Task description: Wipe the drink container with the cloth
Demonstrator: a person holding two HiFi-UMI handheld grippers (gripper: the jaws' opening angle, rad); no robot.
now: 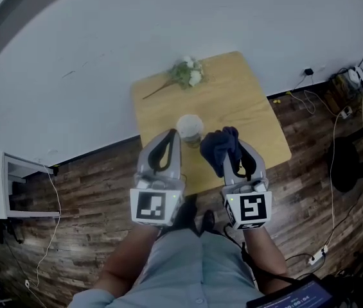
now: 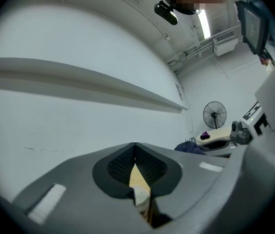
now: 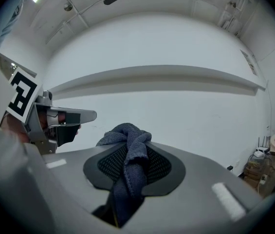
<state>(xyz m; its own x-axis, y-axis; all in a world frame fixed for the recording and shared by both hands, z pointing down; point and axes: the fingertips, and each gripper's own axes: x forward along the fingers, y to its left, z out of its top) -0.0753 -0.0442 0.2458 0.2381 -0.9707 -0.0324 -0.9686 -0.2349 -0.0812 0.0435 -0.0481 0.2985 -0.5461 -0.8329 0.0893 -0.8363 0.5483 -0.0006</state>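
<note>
A pale lidded drink container [image 1: 189, 127] stands upright mid-way along the small wooden table [image 1: 245, 101]. My left gripper [image 1: 172, 133] hangs just left of it, jaws shut with nothing held. In the left gripper view the fingertips meet at the left gripper [image 2: 135, 147], and the container [image 2: 140, 195] shows through the gap below them. My right gripper [image 1: 234, 144] is right of the container, shut on a dark blue cloth [image 1: 220, 147]. In the right gripper view the bunched cloth [image 3: 127, 140] spills over the right gripper [image 3: 135, 155].
A small bunch of white flowers [image 1: 187, 71] lies at the table's far edge by the white wall. Around the table is wooden floor, with cables and a power strip [image 1: 316, 256] to the right, a white shelf unit [image 1: 8, 191] to the left, and a standing fan [image 2: 214, 115].
</note>
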